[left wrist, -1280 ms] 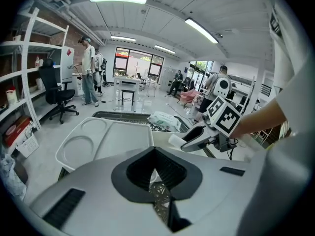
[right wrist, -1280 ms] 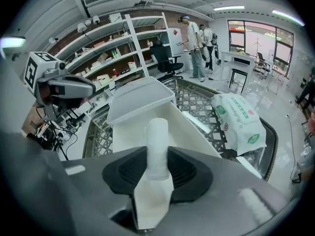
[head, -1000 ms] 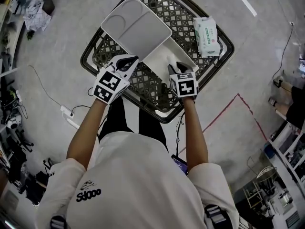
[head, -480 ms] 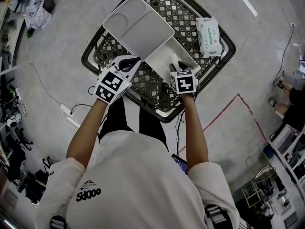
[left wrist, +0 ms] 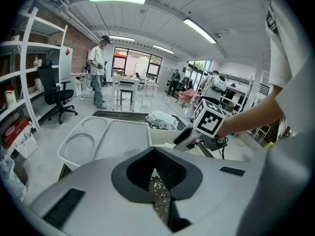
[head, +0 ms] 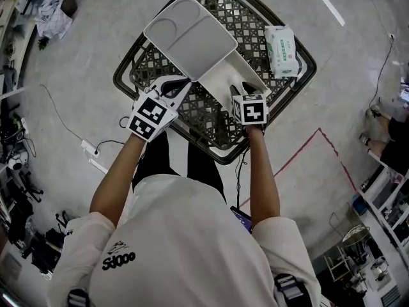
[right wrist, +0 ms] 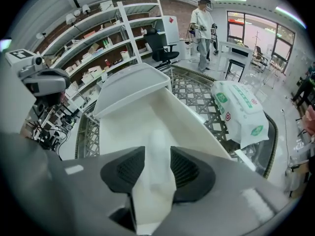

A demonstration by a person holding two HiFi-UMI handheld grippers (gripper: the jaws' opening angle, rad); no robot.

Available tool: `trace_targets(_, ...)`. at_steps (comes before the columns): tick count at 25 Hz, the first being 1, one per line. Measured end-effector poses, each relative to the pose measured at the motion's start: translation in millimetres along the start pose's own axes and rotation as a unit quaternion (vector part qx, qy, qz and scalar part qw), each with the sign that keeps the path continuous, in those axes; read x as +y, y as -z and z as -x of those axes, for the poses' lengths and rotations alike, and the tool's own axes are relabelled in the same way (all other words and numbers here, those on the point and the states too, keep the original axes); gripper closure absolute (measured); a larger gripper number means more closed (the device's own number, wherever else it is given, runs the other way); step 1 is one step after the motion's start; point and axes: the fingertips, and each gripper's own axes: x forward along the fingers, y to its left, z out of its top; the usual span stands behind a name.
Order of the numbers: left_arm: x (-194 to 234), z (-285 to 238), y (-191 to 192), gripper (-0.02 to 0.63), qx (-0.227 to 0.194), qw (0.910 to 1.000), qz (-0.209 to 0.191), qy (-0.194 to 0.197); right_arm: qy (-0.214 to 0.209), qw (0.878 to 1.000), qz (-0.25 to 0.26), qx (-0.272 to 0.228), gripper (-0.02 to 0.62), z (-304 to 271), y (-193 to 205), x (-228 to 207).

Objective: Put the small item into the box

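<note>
Jaws of the right gripper [head: 243, 89] have just been opening and stand apart at the near end of the box [right wrist: 197, 127], with the small item [right wrist: 160, 149] between them inside it; the left gripper [left wrist: 155, 167], beside the box's open lid [head: 188, 37], has its jaws together on nothing. That item looks light and soft, likelier to crumple than break, best pinched across its narrow middle. The box's walls crowd it on either side, so straight up seems the free way out; a wipes pack [head: 280, 50] lies clear of the box's right wall.
</note>
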Motion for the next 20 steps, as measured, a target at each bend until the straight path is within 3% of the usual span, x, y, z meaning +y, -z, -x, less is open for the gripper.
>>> trace_targets(14, -8, 30, -21, 0.605, -0.03, 0.9989, -0.035, 0.013, 0.033, 0.996, -0.013, -0.085, 0.425, 67, -34, 9)
trace_targets(20, -16, 47, -27, 0.606, -0.038, 0.9974, -0.053, 0.031, 0.07, 0.986, -0.043, -0.146, 0.476, 115, -45, 14)
